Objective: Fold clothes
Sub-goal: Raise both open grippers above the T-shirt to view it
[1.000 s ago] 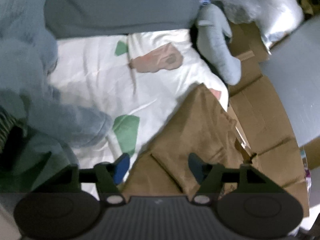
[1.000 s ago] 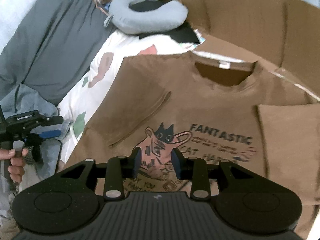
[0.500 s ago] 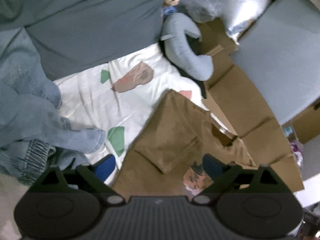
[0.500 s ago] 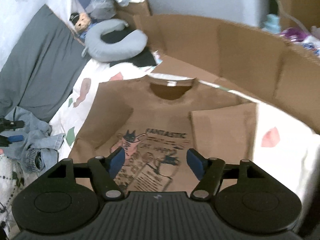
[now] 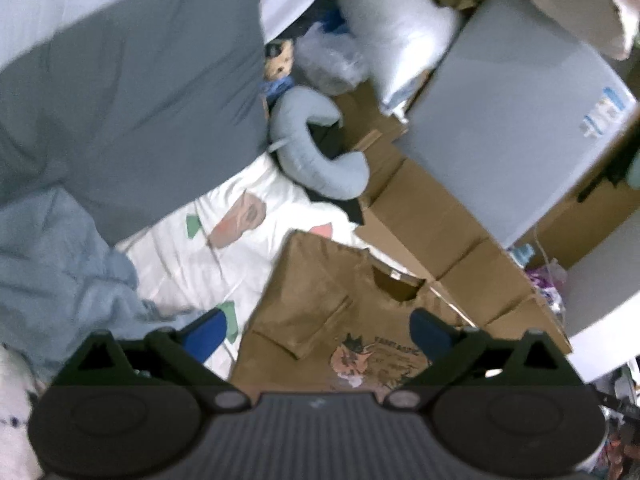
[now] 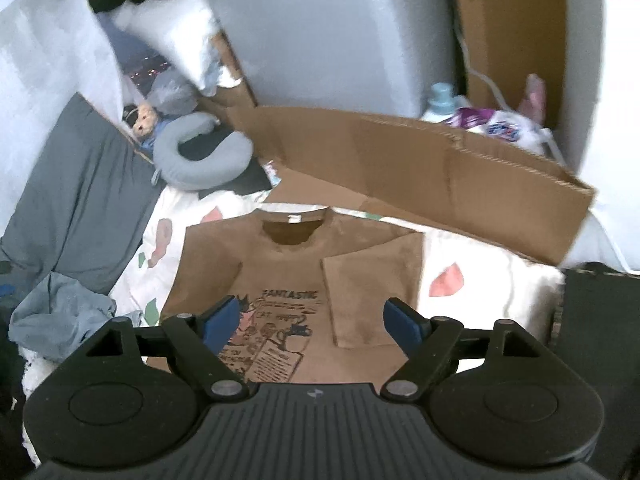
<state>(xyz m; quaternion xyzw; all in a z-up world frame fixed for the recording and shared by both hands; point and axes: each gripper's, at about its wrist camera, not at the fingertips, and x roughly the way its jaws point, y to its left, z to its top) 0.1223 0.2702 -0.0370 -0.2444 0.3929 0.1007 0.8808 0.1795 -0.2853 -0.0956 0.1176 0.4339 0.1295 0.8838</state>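
- Your left gripper (image 5: 316, 330), with black arms and blue pads, hung high above the bed. Its jaws were opening wide and nothing sat between the pads.
- Your right gripper (image 6: 314, 320) matched it: jaws opening, blue pads apart, gripping nothing.
- The brown short-sleeved T-shirt with a cat print (image 6: 288, 276) lay face up on the white bedsheet with pink and green shapes (image 6: 452, 280), at the centre of the right wrist view, neckline toward twelve o'clock.
- Both sleeves lay turned inward over the chest. The one at three o'clock formed a neat rectangular panel, which suggests the side folds were done and the lengthwise fold remained.
- In the left wrist view the same shirt (image 5: 320, 304) sat at about five o'clock from centre, between the pads only by line of sight.
- A crumpled pale blue denim garment (image 6: 64, 312) waited at nine o'clock, probably set aside for a later turn.
- A grey U-shaped neck pillow (image 6: 200, 156) rested at eleven o'clock, well apart from the shirt.
- A long flattened brown cardboard panel (image 6: 420, 176) leaned along the bed edge from twelve to three o'clock, apparently as a barrier.
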